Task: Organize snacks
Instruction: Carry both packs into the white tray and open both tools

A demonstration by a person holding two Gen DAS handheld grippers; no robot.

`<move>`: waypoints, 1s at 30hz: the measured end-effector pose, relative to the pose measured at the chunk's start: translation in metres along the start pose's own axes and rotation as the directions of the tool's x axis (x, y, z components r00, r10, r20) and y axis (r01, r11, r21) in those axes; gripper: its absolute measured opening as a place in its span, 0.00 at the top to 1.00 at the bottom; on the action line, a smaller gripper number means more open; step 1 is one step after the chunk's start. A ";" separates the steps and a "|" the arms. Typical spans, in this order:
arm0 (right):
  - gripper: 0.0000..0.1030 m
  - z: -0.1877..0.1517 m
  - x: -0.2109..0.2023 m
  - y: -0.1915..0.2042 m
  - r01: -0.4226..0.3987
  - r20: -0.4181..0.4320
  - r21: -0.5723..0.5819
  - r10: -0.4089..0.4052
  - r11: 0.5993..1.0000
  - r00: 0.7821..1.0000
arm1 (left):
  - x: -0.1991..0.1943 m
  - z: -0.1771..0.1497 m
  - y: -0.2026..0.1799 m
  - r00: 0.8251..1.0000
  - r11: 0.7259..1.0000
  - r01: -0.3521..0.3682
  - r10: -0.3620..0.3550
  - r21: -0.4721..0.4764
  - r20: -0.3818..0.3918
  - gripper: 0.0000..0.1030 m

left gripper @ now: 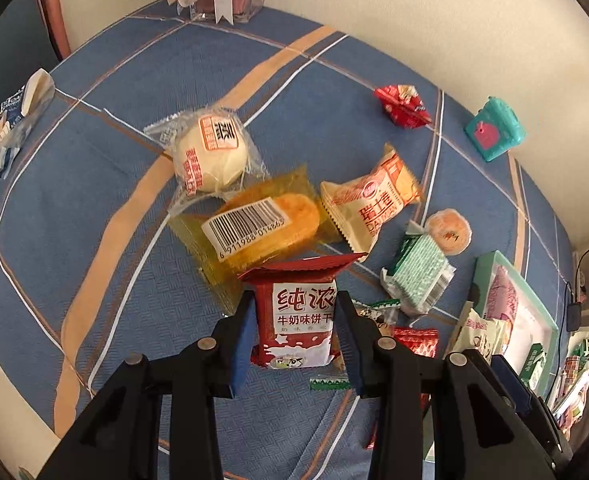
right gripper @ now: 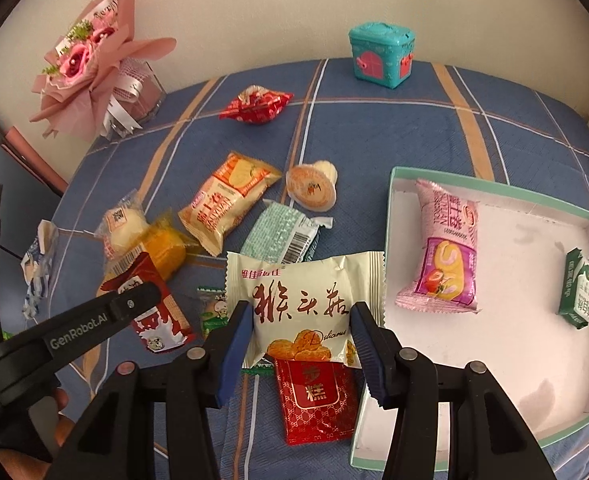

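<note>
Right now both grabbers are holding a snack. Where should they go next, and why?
Probably the right gripper should carry its cream packet sideways over the box and let go. The box sits close beside it, already holds a pink packet and a green one, and has bare floor left. The left gripper, clamped on the red milk-biscuit packet, could follow.

Both views close, steep down over own tongs onto blue plaid-clothed table [left gripper: 94, 208]. Left wrist faces table's far-left side; right wrist faces mint-rimmed white cardboard tray [right gripper: 490, 184]. Shared: teal plastic toy box [left gripper: 494, 130], cream-orange wrapped cake packet [right gripper: 222, 208].
</note>
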State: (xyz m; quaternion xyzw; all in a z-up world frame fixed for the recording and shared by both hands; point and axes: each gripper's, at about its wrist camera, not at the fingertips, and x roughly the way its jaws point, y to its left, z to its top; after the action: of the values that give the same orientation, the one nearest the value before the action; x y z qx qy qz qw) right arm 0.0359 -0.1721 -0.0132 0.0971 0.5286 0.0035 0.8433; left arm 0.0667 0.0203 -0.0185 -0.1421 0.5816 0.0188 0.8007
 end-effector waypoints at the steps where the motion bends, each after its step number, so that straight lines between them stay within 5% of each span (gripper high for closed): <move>1: 0.48 0.000 -0.003 0.000 -0.002 0.007 0.002 0.002 1.000 1.000 | -0.003 0.000 0.001 1.000 1.000 0.000 0.000 0.001 0.007 0.61; 16: 0.48 0.001 -0.015 -0.020 0.018 0.017 0.045 -0.019 0.999 1.000 | -0.024 0.000 -0.031 0.997 0.998 0.016 -0.021 0.068 0.075 0.61; 30: 0.48 -0.004 -0.036 -0.120 0.163 -0.025 0.255 -0.162 0.953 0.986 | -0.028 -0.042 -0.136 0.995 0.953 0.067 -0.086 0.295 0.053 0.61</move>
State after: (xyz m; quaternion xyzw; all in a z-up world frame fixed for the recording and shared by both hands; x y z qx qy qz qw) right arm 0.0051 -0.2930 -0.0032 0.1615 0.5322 -0.1343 0.8201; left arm 0.0458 -0.1167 0.0235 -0.0440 0.5456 -0.0939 0.8316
